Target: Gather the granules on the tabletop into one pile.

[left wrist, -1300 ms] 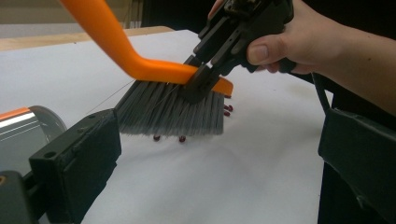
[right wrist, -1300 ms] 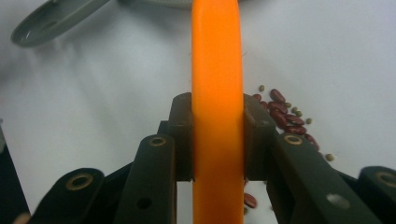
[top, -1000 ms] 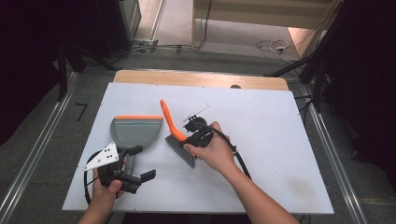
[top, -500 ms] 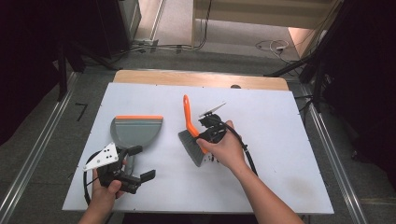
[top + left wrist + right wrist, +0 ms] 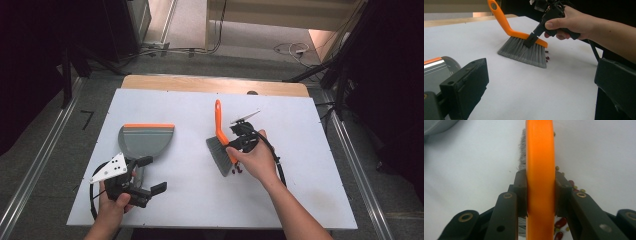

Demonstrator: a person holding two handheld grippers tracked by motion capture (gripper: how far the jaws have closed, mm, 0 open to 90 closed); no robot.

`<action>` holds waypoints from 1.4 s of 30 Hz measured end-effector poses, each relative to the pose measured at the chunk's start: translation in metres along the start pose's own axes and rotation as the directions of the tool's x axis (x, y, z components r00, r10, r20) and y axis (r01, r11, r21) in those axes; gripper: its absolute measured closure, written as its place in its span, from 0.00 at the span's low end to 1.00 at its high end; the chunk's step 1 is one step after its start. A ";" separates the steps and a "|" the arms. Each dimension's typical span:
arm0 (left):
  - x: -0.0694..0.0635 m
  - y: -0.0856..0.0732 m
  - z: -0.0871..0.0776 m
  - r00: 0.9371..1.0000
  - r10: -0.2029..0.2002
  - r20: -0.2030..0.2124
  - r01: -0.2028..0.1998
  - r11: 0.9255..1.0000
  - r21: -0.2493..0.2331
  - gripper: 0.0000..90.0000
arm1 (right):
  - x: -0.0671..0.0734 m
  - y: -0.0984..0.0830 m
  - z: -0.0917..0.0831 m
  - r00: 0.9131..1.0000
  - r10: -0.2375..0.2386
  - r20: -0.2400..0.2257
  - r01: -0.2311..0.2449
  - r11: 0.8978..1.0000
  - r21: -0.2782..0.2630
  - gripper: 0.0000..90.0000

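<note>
Brush [image 5: 223, 150] clamped in rt gripper [image 5: 239, 145], bristles beside beans [image 5: 547, 57] mid-desk, none yet in dustpan [image 5: 145, 140] near lt edge; lt gripper [image 5: 142, 175] wide, empty.

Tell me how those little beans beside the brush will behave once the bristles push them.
The beans look small, rounded and glossy, so they will probably roll and scatter across the smooth white table rather than slide together. The brush has soft, splayed grey bristles, so a few may slip under or past them. They look light enough to flick away.
</note>
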State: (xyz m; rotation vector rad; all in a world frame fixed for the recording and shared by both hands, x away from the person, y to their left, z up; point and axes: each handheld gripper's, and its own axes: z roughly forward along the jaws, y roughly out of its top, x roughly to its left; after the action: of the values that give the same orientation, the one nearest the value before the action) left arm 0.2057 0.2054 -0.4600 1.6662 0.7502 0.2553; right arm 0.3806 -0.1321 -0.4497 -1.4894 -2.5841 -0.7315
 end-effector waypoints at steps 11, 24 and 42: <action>0.000 0.000 0.001 1.000 0.002 -0.002 -0.002 1.000 0.003 0.00 | -0.018 -0.006 -0.009 1.000 0.026 0.017 -0.025 1.000 -0.011 0.76; 0.000 0.000 0.001 1.000 0.001 -0.002 -0.001 1.000 0.002 0.00 | -0.028 -0.008 -0.014 0.999 0.035 0.031 -0.035 0.999 -0.009 0.76; 0.000 -0.001 0.003 1.000 -0.005 -0.001 0.005 1.000 0.006 0.00 | -0.017 -0.008 -0.041 0.981 -0.192 -0.003 0.192 0.980 -0.050 0.76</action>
State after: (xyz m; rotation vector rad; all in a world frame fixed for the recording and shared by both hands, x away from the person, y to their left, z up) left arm 0.2072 0.2034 -0.4613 1.6697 0.7563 0.2507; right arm 0.3757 -0.1672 -0.4218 -1.2571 -2.7511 -0.8242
